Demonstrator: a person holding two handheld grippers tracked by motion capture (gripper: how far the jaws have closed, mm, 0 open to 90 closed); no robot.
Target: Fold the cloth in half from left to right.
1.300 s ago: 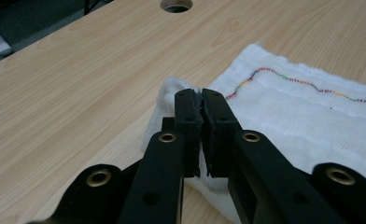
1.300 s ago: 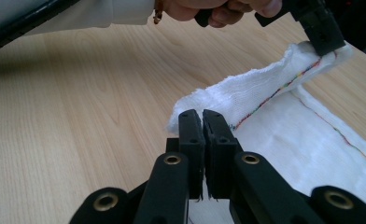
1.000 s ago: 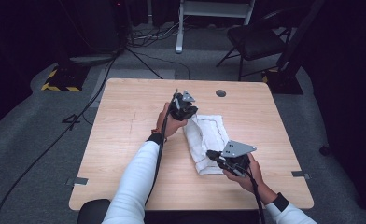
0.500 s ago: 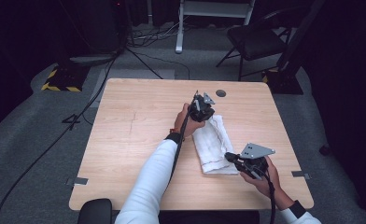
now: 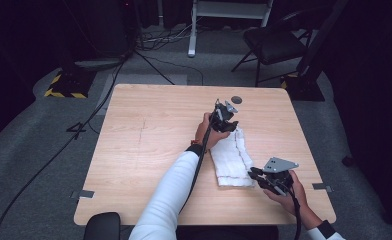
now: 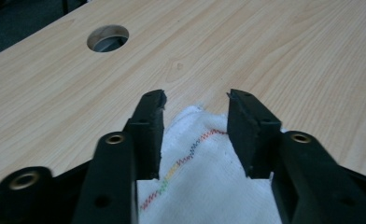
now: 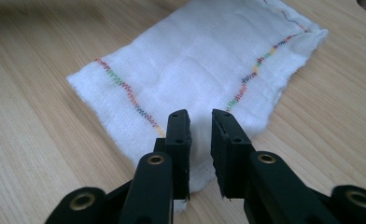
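Observation:
A white cloth (image 5: 231,160) with coloured zigzag stitching lies folded into a narrow strip on the wooden table (image 5: 149,140), right of centre. My left gripper (image 5: 223,120) is at its far end. In the left gripper view its jaws have just been opening and stand apart (image 6: 195,100) over the cloth's corner (image 6: 204,186), the pads off the fabric. My right gripper (image 5: 256,175) is at the cloth's near end. Its jaws (image 7: 200,116) have also just been opening. A narrow gap shows between them above the cloth's edge (image 7: 195,60), gripping nothing.
A round cable hole (image 5: 236,100) sits in the table just beyond the left gripper, also seen as the hole (image 6: 107,38). A black chair (image 5: 274,42) and floor cables lie past the table's far edge. Bare wood spreads across the table's left half.
Both grippers moved right with the cloth, which went from a wider shape to a narrow folded strip. Both pairs of jaws then opened and let it go.

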